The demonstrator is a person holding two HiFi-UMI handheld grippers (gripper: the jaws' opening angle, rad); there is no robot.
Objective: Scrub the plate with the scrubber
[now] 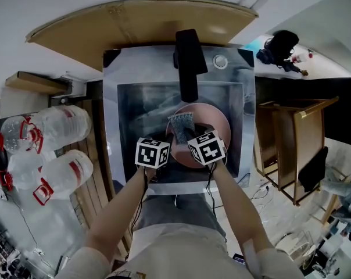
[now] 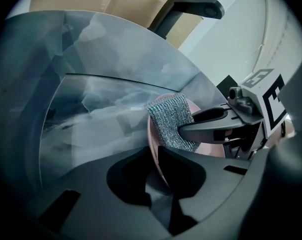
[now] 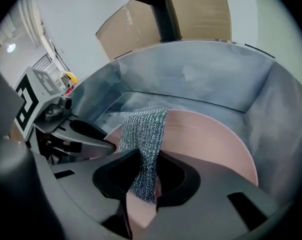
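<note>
Right tongs (image 3: 148, 168) — scrubber (image 3: 143, 129) between, on plate (image 3: 211, 139)

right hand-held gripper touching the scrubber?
Touching. The right gripper view shows the right hand-held gripper with its jaws closed on the scrubber, the mesh pinched between them with no gap on either side.

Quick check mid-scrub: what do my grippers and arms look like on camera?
Left gripper and right gripper are matte dark grey with broad curved jaws. Each carries a white cube printed with black square markers. A thin black cable runs along each forearm. Forearms are bare; the top is pale.
</note>
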